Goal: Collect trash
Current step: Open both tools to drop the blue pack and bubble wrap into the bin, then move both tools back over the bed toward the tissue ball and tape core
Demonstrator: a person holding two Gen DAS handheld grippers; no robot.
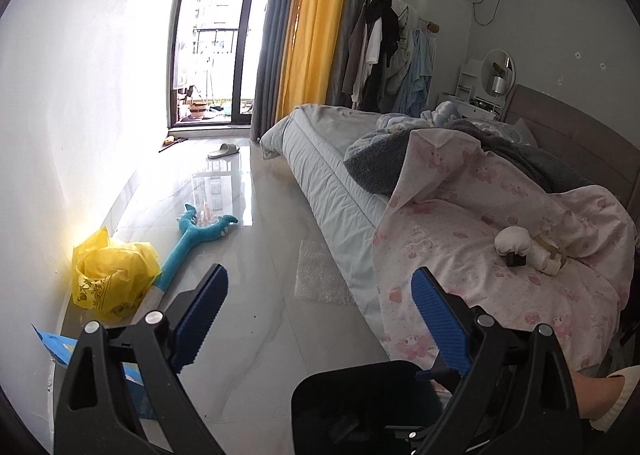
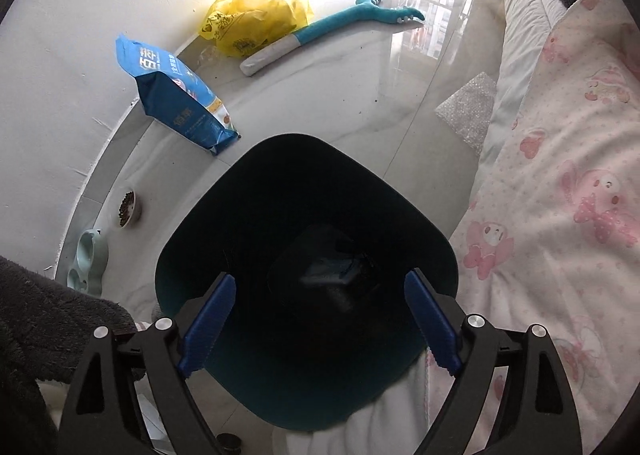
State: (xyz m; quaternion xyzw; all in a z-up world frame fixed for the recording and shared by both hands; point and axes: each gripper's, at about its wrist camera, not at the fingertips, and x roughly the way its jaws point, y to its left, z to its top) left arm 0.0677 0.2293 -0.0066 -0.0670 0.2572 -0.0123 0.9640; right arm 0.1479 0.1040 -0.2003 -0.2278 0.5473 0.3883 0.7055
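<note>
A dark bin (image 2: pixel 248 191) stands on the floor beside the bed; dark items lie at its bottom. My right gripper (image 2: pixel 320 319) is open and empty, held right above the bin's mouth. My left gripper (image 1: pixel 320 315) is open and empty, above the floor with the bin's rim (image 1: pixel 320 379) below it. A yellow plastic bag (image 1: pixel 108 275) lies crumpled by the wall, also in the right wrist view (image 2: pixel 252 23). A sheet of bubble wrap (image 1: pixel 320 271) lies on the floor against the bed, also in the right wrist view (image 2: pixel 468 107).
A blue pet-food bag (image 2: pixel 180 95) leans on the wall. A teal plush toy (image 1: pixel 192 239) lies on the floor. Pet bowls (image 2: pixel 128 211) sit by the wall. The bed with a pink quilt (image 1: pixel 480 255) fills the right. A slipper (image 1: pixel 224 151) lies near the balcony door.
</note>
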